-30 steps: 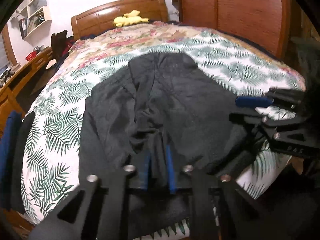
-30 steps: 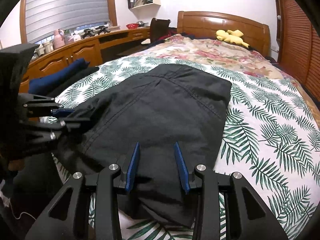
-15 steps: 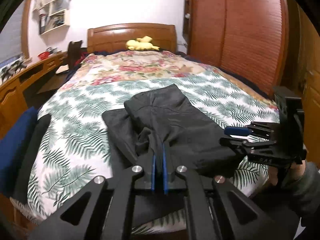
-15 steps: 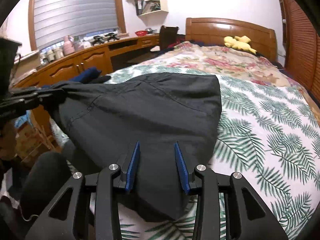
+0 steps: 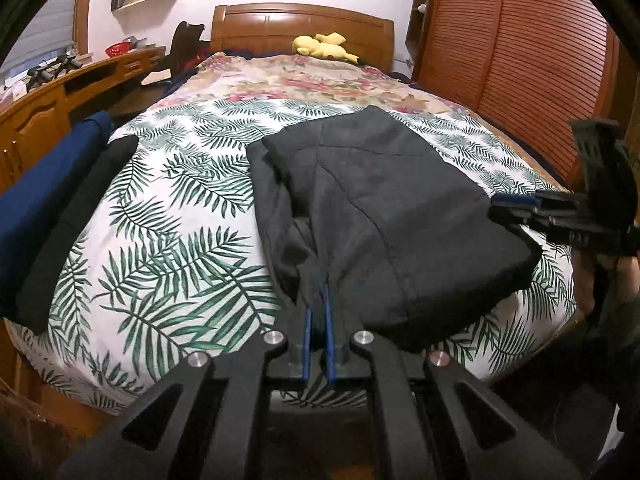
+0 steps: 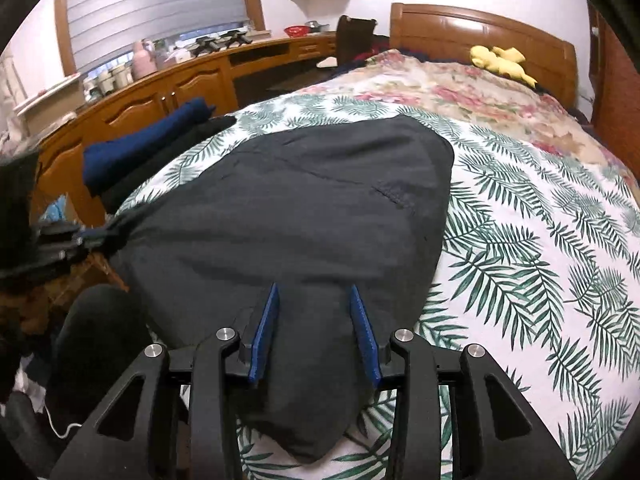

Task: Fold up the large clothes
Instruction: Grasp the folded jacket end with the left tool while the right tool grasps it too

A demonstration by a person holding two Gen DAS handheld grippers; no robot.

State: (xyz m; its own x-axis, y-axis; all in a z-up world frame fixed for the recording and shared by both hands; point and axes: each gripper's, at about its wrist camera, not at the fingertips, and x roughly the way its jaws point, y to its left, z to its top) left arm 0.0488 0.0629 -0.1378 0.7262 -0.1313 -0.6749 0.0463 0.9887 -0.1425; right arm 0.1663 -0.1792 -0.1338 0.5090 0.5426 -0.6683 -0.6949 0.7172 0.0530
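Lying across the near half of the palm-leaf-printed bedspread (image 5: 172, 216), the large dark charcoal fabric garment (image 5: 384, 216) was doubled over, its near edge lifted off the bed; the left gripper (image 5: 317, 312) had its blue-padded fingers (image 5: 307, 332) drawn narrow and pinched on a gathered near-left fold of that cloth, which ran up between the pads; in the right wrist view the same gripper (image 6: 86, 236) sat at the left edge, the cloth bunched into a point at its tips; the right gripper (image 6: 314, 312) held its blue pads (image 6: 264, 332) spread wide, the garment's near edge lying below and between them, no pinch visible; from the left wrist view that gripper (image 5: 520, 206) reached in from the right, its tips at the garment's right edge; a folded navy blue cloth (image 5: 48, 196) and a black one (image 5: 84, 216) lay on the far-left side of the bed, well apart from the garment; a yellow plush toy (image 5: 322, 46) rested at the wooden headboard (image 5: 280, 28); no readable writing or brand showed anywhere.
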